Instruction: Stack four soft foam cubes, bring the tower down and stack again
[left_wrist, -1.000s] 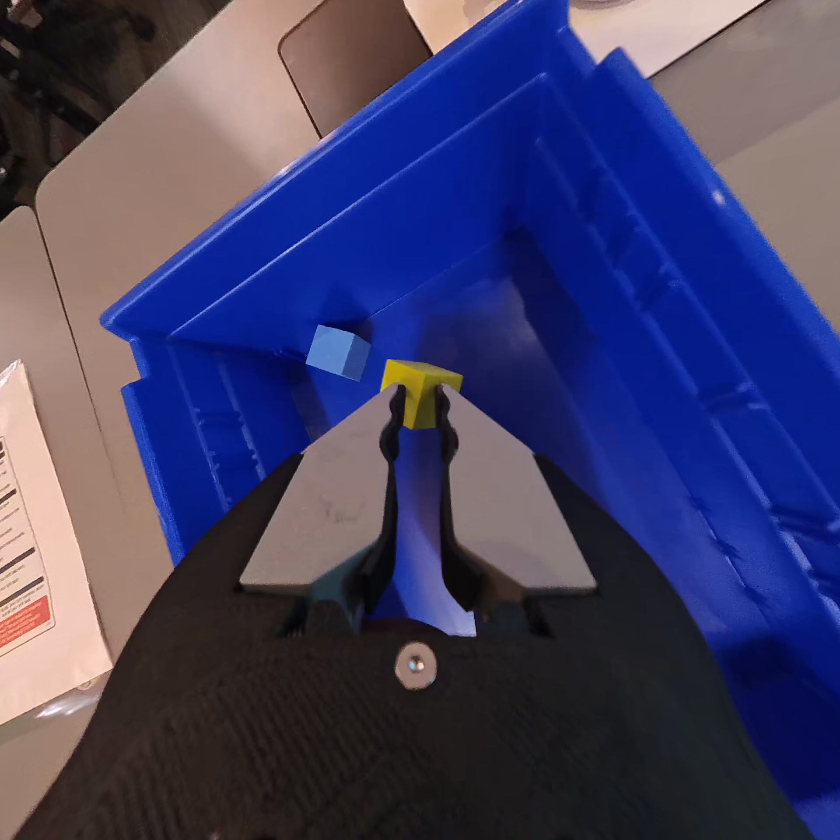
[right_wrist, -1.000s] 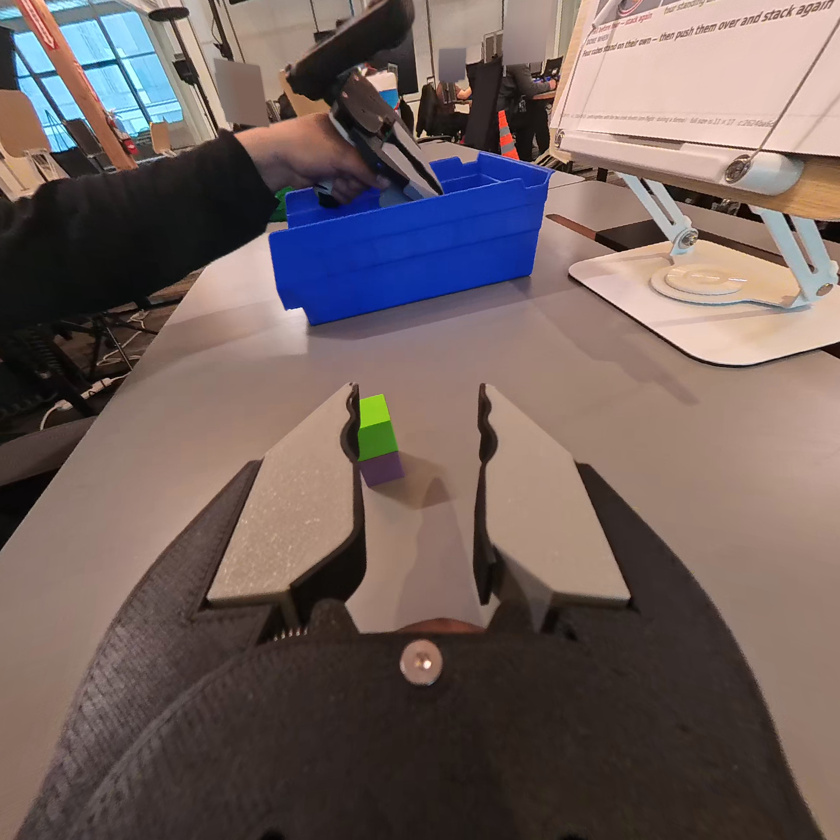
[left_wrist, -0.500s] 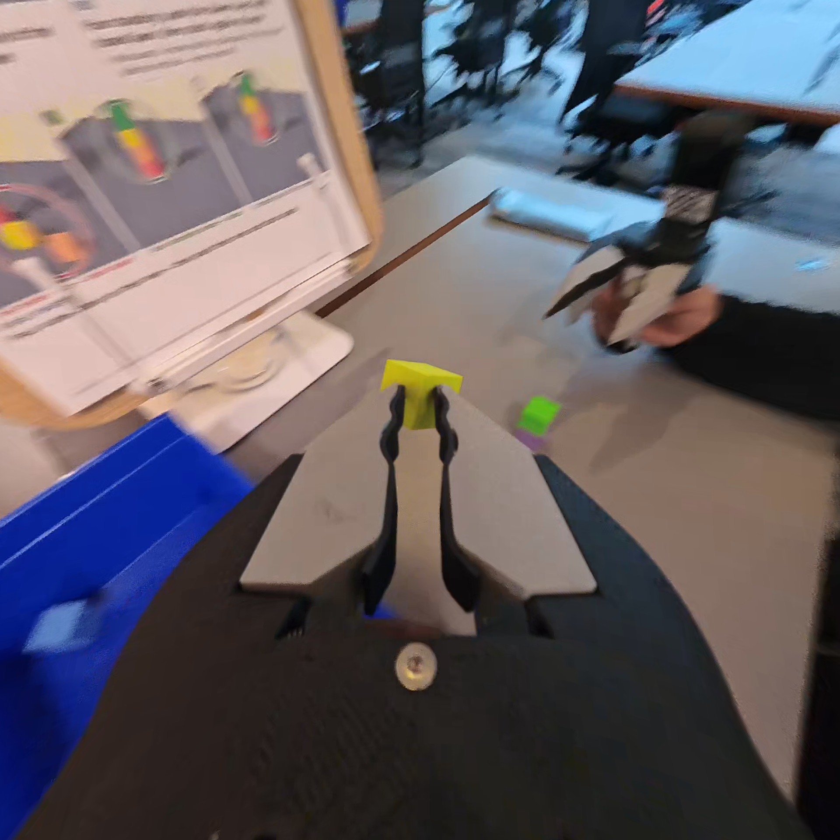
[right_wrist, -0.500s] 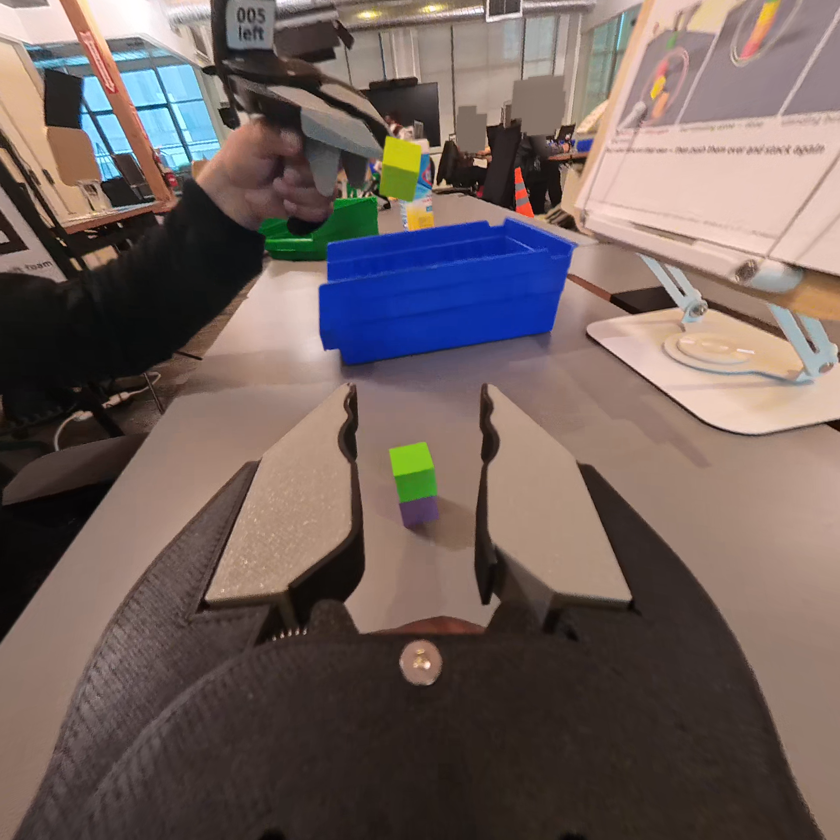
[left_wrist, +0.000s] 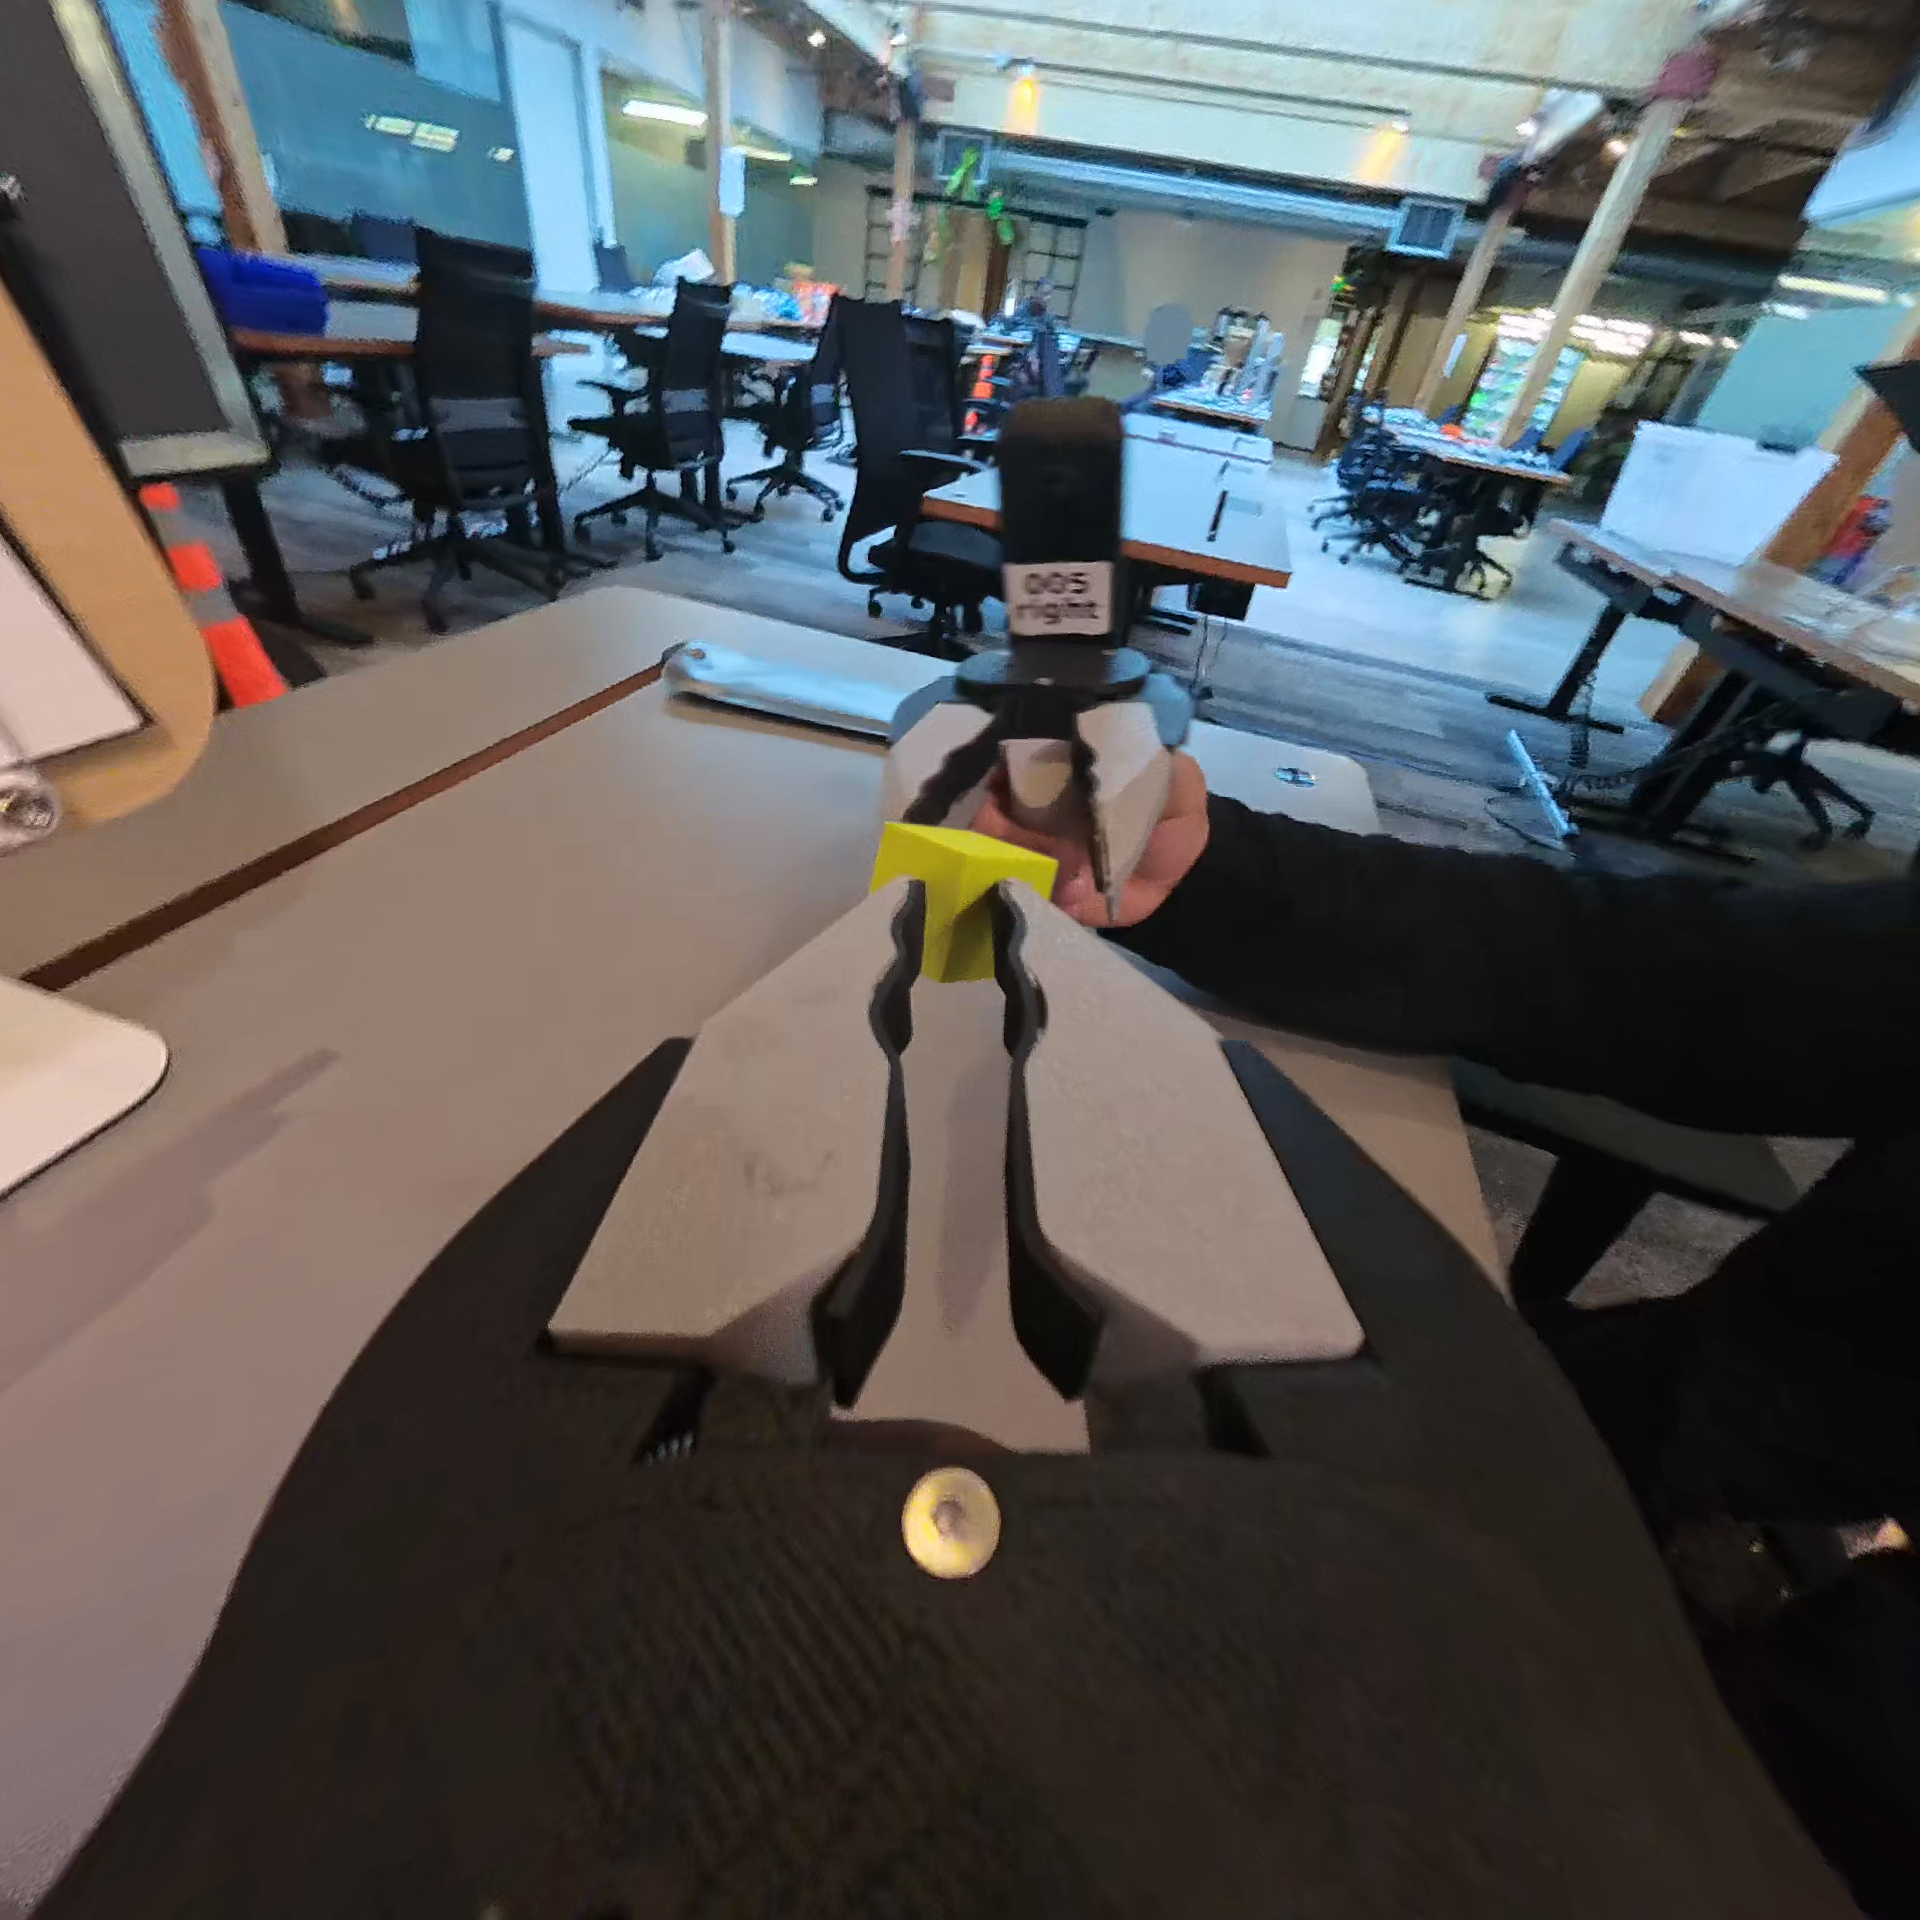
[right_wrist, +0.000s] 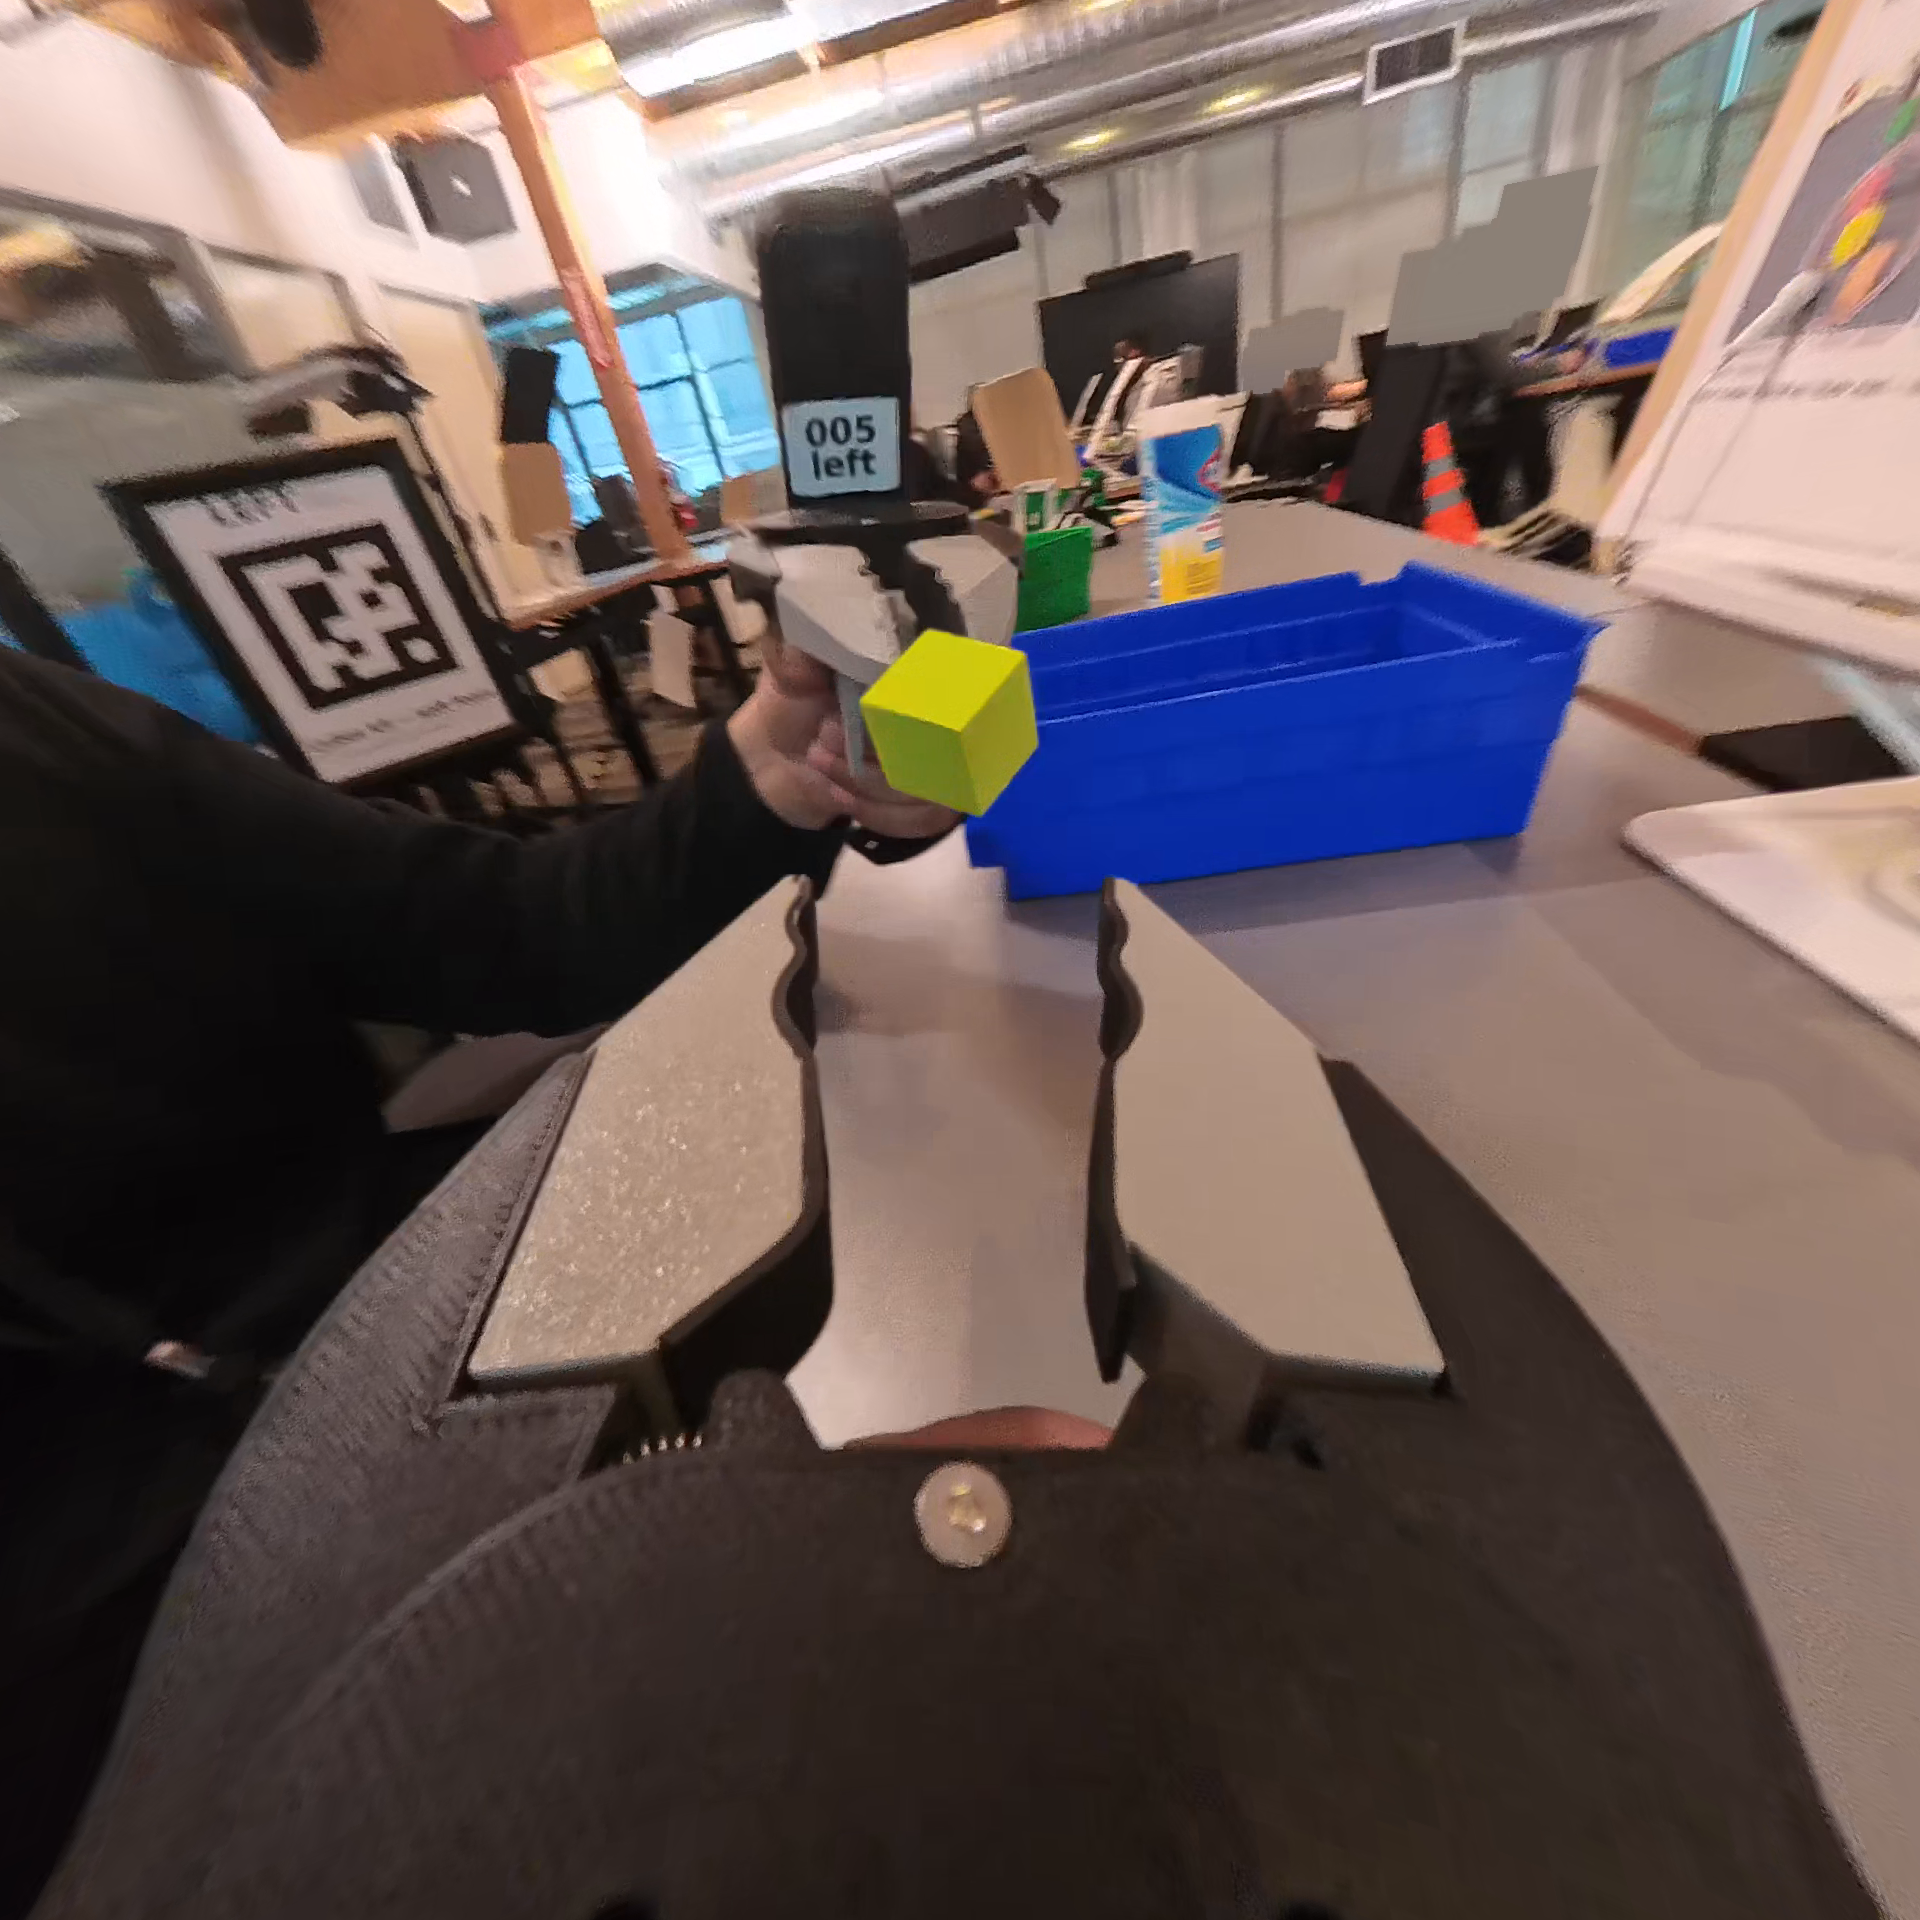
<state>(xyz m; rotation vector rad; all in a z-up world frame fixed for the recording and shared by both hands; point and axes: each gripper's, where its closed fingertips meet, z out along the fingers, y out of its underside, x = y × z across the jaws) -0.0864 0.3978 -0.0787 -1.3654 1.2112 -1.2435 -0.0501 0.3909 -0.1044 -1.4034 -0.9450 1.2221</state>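
My left gripper (left_wrist: 956, 920) is shut on a yellow foam cube (left_wrist: 961, 914) and holds it in the air above the grey table (left_wrist: 468, 987). The same cube (right_wrist: 951, 717) shows in the right wrist view, in front of the left gripper (right_wrist: 883, 675). My right gripper (right_wrist: 956, 935) is open and empty, raised above the table; it also shows in the left wrist view (left_wrist: 1039, 800), facing the left one. The green and purple cubes are out of view now.
A blue bin (right_wrist: 1278, 727) stands on the table behind the yellow cube. A white stand base (right_wrist: 1808, 883) with an instruction board (right_wrist: 1787, 332) is at the right. A person's hand and black sleeve (left_wrist: 1507, 987) hold the right gripper. Office chairs and desks lie beyond. Spacing between my two grippers at the tips: around 6 cm.
My left gripper lifted the yellow cube out of the blue bin and swung over the table towards the right gripper. The right gripper rose and tilted up, so the green-on-purple stack left its view.
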